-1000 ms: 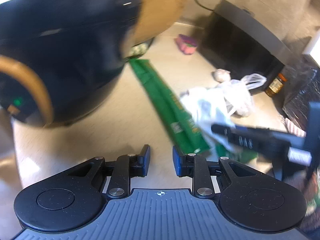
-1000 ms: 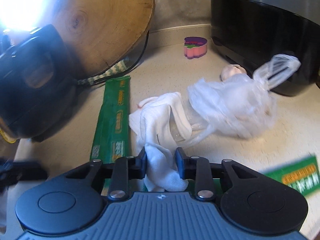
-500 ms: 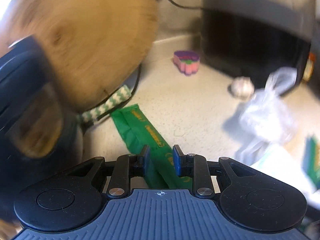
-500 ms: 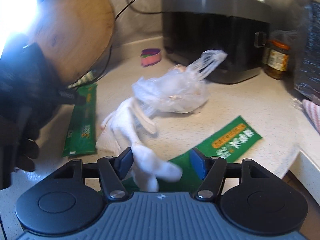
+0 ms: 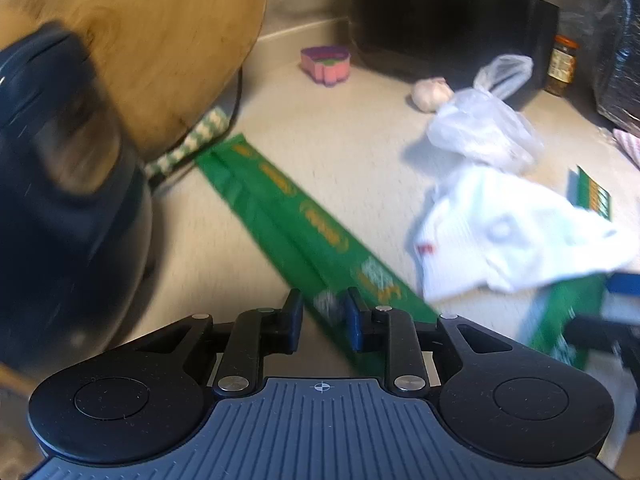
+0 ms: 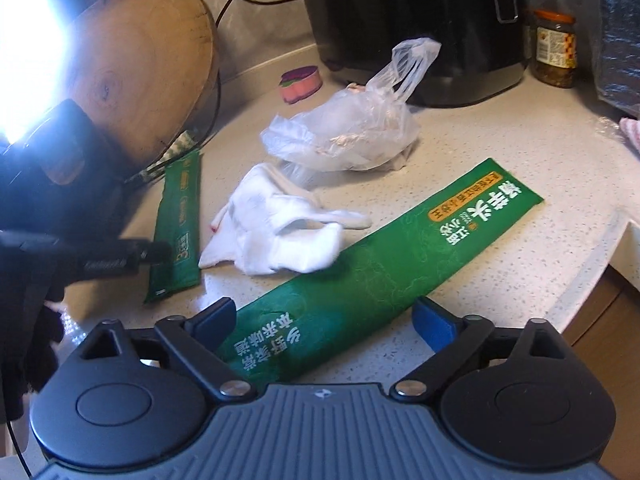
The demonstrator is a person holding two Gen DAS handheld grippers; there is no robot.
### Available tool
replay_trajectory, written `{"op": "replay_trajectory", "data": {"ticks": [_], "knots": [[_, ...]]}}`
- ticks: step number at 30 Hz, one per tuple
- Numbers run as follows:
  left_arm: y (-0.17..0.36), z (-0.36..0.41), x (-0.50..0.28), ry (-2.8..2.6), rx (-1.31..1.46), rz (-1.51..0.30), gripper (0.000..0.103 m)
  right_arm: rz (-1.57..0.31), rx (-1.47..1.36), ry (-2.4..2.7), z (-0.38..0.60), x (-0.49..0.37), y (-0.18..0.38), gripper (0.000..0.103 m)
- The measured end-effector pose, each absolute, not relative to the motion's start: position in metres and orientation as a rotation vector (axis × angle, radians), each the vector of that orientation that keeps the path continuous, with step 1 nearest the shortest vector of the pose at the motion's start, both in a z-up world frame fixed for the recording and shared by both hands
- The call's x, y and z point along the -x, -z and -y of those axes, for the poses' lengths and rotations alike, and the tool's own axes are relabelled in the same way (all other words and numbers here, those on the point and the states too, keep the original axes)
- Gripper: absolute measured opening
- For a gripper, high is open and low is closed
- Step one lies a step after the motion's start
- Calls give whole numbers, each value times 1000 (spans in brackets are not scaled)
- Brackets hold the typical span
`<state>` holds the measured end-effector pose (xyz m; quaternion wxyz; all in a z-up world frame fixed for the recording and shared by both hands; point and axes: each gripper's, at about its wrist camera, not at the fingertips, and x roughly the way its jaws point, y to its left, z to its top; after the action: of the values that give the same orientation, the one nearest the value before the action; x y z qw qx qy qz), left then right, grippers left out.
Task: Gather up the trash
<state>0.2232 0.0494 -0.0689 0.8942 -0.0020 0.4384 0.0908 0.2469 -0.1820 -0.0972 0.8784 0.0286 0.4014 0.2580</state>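
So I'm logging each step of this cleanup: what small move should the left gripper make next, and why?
Probably close the left gripper fully and lift. Its jaws stand narrowly apart on either side of the near end of the narrow green wrapper, which lies flat on the counter. The right gripper is wide open over the bigger green wrapper, holding nothing.

Your left: wooden board (image 5: 152, 40) crowds close | ahead: white cloth (image 6: 276, 224), plastic bag (image 6: 344, 132) block | counter (image 6: 500, 152) right open
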Motion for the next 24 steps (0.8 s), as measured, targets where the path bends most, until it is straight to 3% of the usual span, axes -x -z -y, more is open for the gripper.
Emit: {"op": "replay_trajectory", "data": {"ticks": [4,13,21,24], "knots": [[68,-54,-200,-194,33,-912,26,-861,-19,-565,177,-248,97,103],[30,-73,-209,-239,224,-687,25,-848,-23,-574,175,-247,99,103],[53,-53,-275,-299,8,-810,25,-886,27,-644,171,-249,93,101],[60,-51,-275,-293,-16,-847,26,-756,71,-589,175,-237,78,100]]}}
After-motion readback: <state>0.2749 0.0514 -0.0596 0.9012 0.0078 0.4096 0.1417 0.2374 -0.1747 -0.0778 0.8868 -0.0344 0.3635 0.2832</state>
